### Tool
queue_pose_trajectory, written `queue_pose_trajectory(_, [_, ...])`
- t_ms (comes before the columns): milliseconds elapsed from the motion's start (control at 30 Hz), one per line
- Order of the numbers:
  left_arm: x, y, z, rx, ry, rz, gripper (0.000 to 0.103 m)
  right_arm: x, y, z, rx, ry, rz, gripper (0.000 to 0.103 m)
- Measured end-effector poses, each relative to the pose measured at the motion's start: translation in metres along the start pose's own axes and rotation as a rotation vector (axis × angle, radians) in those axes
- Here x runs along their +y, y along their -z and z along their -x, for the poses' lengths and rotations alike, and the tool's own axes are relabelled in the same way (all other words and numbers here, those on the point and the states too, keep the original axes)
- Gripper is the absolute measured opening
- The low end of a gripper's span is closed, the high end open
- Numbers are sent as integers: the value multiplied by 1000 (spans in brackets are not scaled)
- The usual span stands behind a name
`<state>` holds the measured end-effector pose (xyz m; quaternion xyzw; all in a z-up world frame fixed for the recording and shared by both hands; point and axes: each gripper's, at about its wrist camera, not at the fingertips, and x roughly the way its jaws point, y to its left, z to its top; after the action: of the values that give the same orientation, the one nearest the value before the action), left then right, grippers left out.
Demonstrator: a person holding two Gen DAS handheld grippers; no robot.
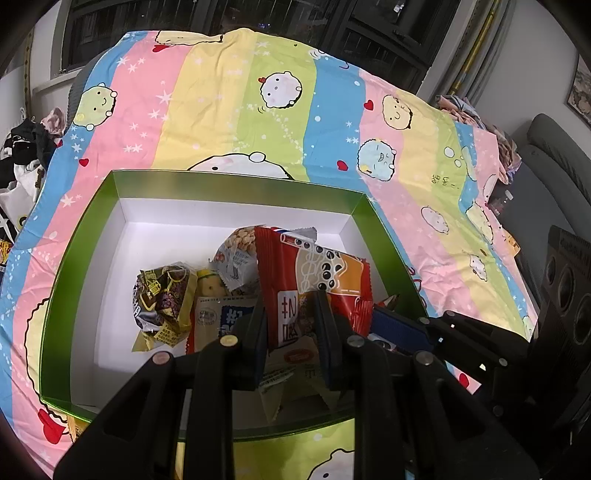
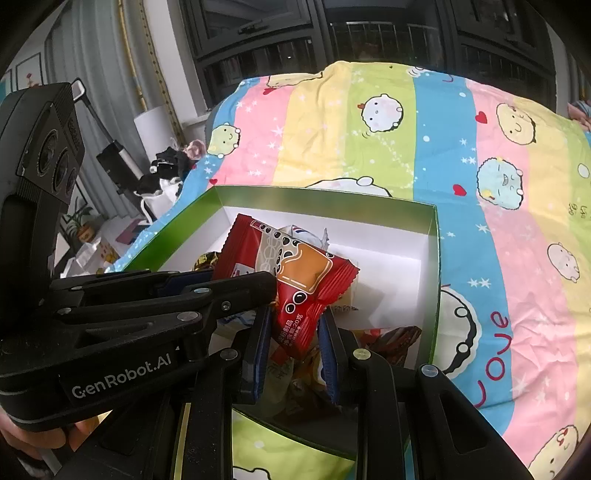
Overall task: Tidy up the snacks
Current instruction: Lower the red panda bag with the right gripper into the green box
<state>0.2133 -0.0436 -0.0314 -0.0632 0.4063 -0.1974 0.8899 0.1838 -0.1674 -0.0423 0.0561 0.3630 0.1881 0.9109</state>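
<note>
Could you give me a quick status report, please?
Left gripper and right gripper both shut on red packet. Held over green box. Nothing blocking.

Home bedroom: cartoon bedsheet, clothes pile, dark window.

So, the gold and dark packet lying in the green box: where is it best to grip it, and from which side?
Probably take the gold and dark packet by its flattened lower end, coming from above on its left. The white floor of the box is bare there, while other packets crowd its right side.
</note>
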Motion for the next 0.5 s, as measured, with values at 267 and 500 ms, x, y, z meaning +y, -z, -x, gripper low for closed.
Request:
queue_pose_trajectory(267, [0, -2, -4, 17, -5, -2, 23, 0, -1, -3, 13, 7, -1, 27])
queue_pose_trajectory(500, [0, -2, -10, 36, -9, 3, 23, -3, -1, -7, 35, 13, -7, 27])
